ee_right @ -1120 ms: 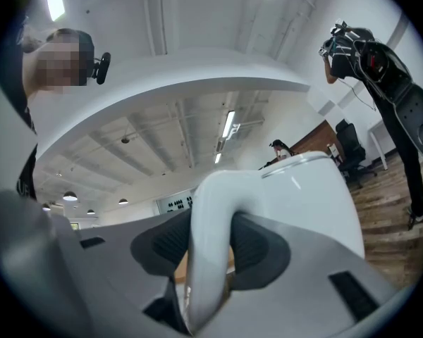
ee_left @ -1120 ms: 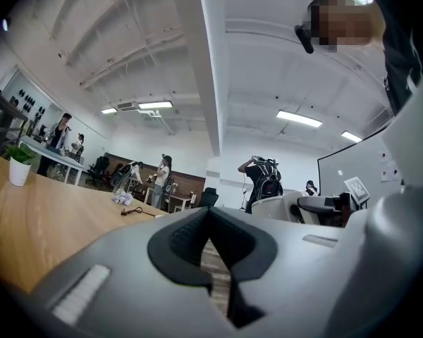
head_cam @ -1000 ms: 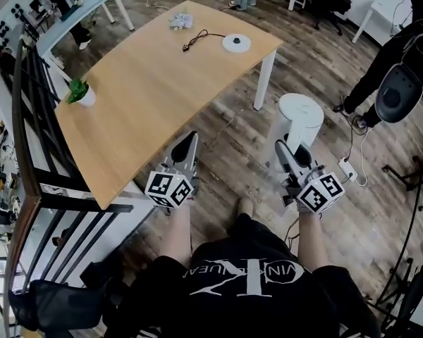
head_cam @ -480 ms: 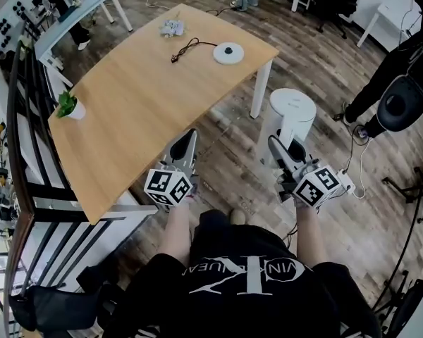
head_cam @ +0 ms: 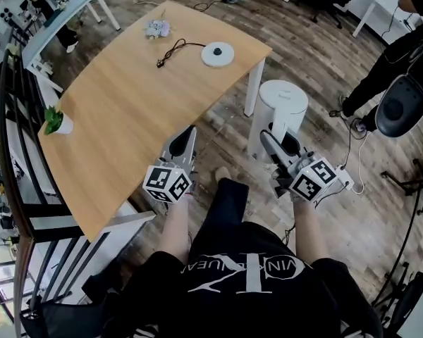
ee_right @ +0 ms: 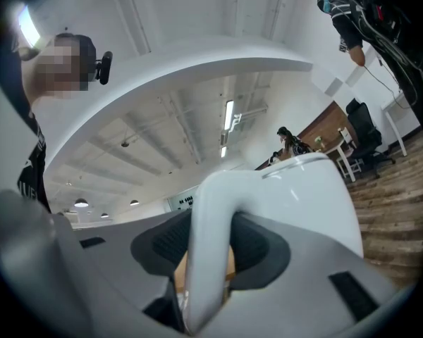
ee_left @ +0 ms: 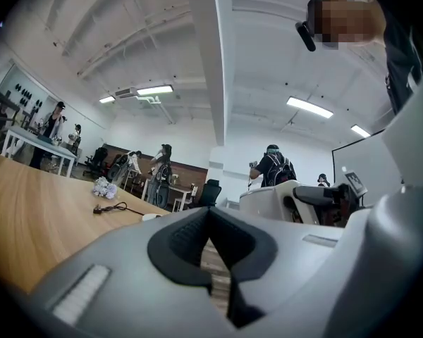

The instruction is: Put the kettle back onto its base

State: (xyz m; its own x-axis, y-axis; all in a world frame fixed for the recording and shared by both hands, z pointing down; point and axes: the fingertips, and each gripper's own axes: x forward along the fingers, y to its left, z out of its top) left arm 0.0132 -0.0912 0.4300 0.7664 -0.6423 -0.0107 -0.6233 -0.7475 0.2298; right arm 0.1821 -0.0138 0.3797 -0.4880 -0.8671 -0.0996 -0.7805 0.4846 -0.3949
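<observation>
Beside the wooden table (head_cam: pixel 127 97), right gripper (ee_right: pixel 208 255) pinches white kettle (head_cam: pixel 283 104) by its curved handle (ee_right: pixel 206 210); left gripper (ee_left: pixel 210 248) closed.

A small green plant (head_cam: pixel 53 117) in a white pot (head_cam: pixel 61 126) sits near the edge of the big wooden table (head_cam: pixel 127 104). The floor (head_cam: pixel 317 62) is wood.

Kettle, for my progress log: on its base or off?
Off: right gripper holds the kettle over the floor; the base sits bare on the table.
</observation>
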